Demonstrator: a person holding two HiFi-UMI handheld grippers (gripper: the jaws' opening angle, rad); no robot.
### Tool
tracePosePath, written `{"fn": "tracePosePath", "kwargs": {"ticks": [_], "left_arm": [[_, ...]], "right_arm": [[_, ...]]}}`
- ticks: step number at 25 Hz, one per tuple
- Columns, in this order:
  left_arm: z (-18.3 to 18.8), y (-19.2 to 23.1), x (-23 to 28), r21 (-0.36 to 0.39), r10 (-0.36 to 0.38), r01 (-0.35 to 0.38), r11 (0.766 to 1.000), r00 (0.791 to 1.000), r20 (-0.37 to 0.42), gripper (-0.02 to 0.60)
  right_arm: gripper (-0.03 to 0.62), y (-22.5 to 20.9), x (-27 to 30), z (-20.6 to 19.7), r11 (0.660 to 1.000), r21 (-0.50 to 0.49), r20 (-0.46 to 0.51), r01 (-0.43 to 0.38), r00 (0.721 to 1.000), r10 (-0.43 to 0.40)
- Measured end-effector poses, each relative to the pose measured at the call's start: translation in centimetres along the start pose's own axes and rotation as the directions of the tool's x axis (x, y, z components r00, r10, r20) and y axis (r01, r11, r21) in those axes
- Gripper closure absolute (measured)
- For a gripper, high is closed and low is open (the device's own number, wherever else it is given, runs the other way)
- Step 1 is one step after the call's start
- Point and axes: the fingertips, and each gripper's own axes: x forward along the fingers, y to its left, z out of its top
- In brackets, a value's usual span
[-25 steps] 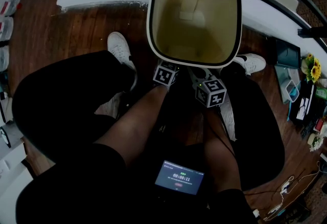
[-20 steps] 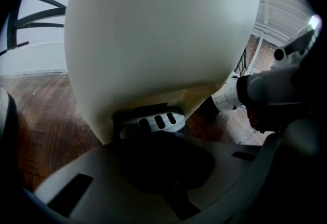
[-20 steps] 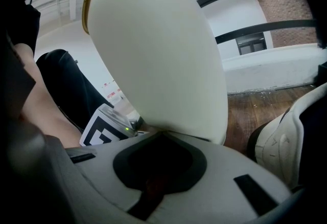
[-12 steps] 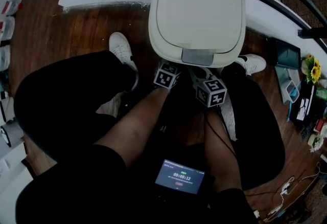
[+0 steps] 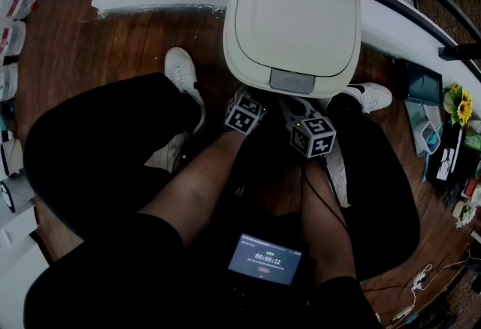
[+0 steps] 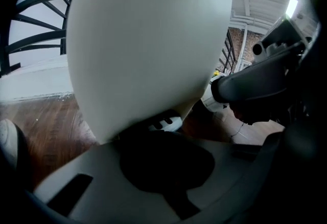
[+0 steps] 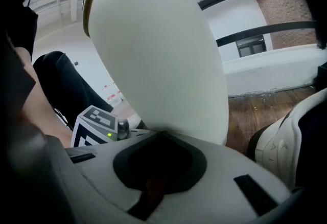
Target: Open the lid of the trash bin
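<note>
- I'm seeing bin [image 5: 291, 57] sitting at 12 o'clock in head view, lid [image 5: 291, 8] lying shut.
- L gripper [image 5: 244, 112] resting at bin's 6 o'clock, jaws together, empty.
- R gripper [image 5: 312, 134] just beside it at 3 o'clock, jaws together, nosing bin wall.

From my head camera, the lid [image 5: 293, 16] hides the whole body of the trash bin [image 6: 148, 44] and the front ends of my left gripper [image 5: 243, 113] and right gripper [image 5: 311, 137] (only their marker cubes show). In the left gripper view my jaw tips are lost in shadow under the bin, whose wall runs off the top edge. The print on the screen [image 5: 264, 260] is too small to read.
</note>
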Motion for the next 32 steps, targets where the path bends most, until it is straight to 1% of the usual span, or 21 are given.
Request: {"fn": "tracePosePath", "kwargs": {"ticks": [3,6,9,11,14,18,21,23,26,28,29,32], "left_arm": [[-0.2,0.0,-0.5,-0.043,0.003,-0.002,0.999,0.999,0.034,0.545],[-0.6,-1.0,-1.5,-0.068,-0.004,0.009,0.998,0.997,0.071,0.543],[-0.6,-2.2,-3.5,-0.093,0.003,0.008,0.996,0.992,0.123,0.543],[-0.2,-2.9,-5.2,-0.107,0.006,0.011,0.994,0.988,0.156,0.543],[1.0,-4.2,-8.2,-0.086,-0.016,0.034,0.996,0.980,0.199,0.543],[3.7,-5.8,-13.8,-0.021,-0.056,0.064,0.998,0.962,0.266,0.543],[7.0,-7.0,-19.0,0.039,-0.089,0.080,0.996,0.937,0.338,0.543],[9.7,-8.0,-22.5,0.078,-0.113,0.089,0.993,0.910,0.399,0.543],[13.6,-9.9,-27.7,0.144,-0.164,0.108,0.984,0.866,0.472,0.543],[15.2,-11.2,-31.1,0.208,-0.201,0.110,0.972,0.846,0.493,0.543],[15.9,-11.7,-32.7,0.229,-0.215,0.111,0.967,0.837,0.504,0.543],[17.6,-12.8,-37.3,0.234,-0.234,0.124,0.964,0.809,0.539,0.543]], "right_arm": [[0.574,-0.3,-0.1,0.1,1.000,0.001,0.022,0.012,1.000,-0.012],[0.574,0.2,-0.7,-1.1,1.000,0.016,0.020,0.009,1.000,-0.009],[0.574,1.4,-1.2,-2.2,1.000,-0.005,0.012,0.006,1.000,-0.006],[0.574,2.6,-1.6,-2.4,0.999,-0.037,0.011,-0.004,1.000,0.005],[0.574,4.6,-3.0,-1.7,0.996,-0.087,0.031,-0.012,0.999,0.015],[0.574,8.2,-5.8,1.2,0.984,-0.176,0.082,-0.027,0.996,0.042],[0.574,11.8,-8.6,4.4,0.970,-0.239,0.138,-0.042,0.987,0.077],[0.574,14.0,-10.7,6.7,0.966,-0.255,0.193,-0.047,0.976,0.099],[0.574,17.2,-14.2,10.2,0.967,-0.247,0.290,-0.055,0.948,0.128],[0.574,19.6,-16.3,12.5,0.968,-0.241,0.350,-0.065,0.925,0.149],[0.574,20.8,-17.3,13.4,0.965,-0.252,0.370,-0.069,0.915,0.162],[0.574,24.6,-20.1,15.5,0.941,-0.328,0.378,-0.080,0.902,0.208]]}}
